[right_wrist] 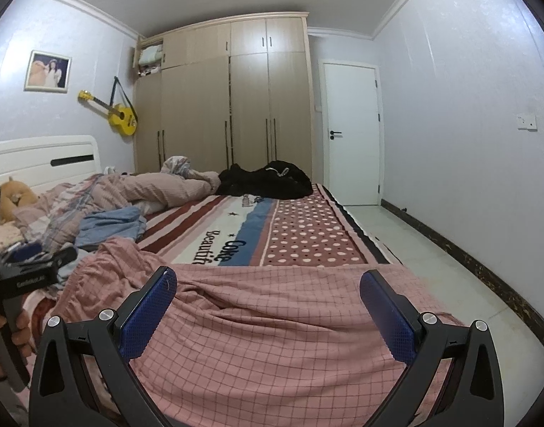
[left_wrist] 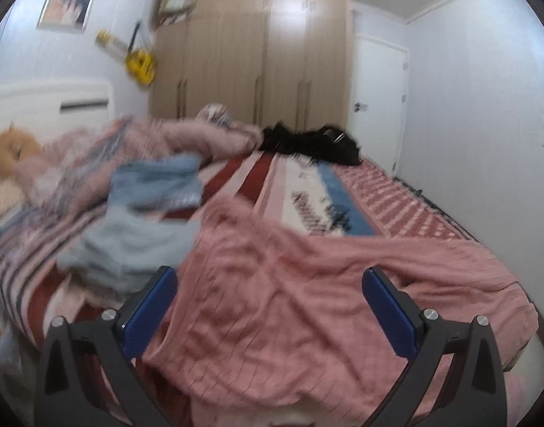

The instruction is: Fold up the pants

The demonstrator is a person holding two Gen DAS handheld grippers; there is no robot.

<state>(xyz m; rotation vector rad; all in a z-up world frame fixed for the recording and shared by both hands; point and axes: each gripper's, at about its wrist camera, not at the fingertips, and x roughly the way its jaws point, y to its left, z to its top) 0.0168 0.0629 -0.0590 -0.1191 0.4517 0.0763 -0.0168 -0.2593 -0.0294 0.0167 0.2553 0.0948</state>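
Note:
Pink checked pants lie rumpled across the near end of the bed. They spread below both grippers and hang over the near edge. My left gripper hovers just above them, open, with nothing between its blue pads. The left wrist view is motion-blurred. My right gripper is also open and empty over the same pants, toward their right side. A hand holding the left gripper's handle shows at the left edge of the right wrist view.
Light blue clothes lie piled left of the pants. A pink quilt and a plush toy sit by the headboard. A black garment lies at the far side. The striped bedsheet shows in between. Tiled floor runs along the right.

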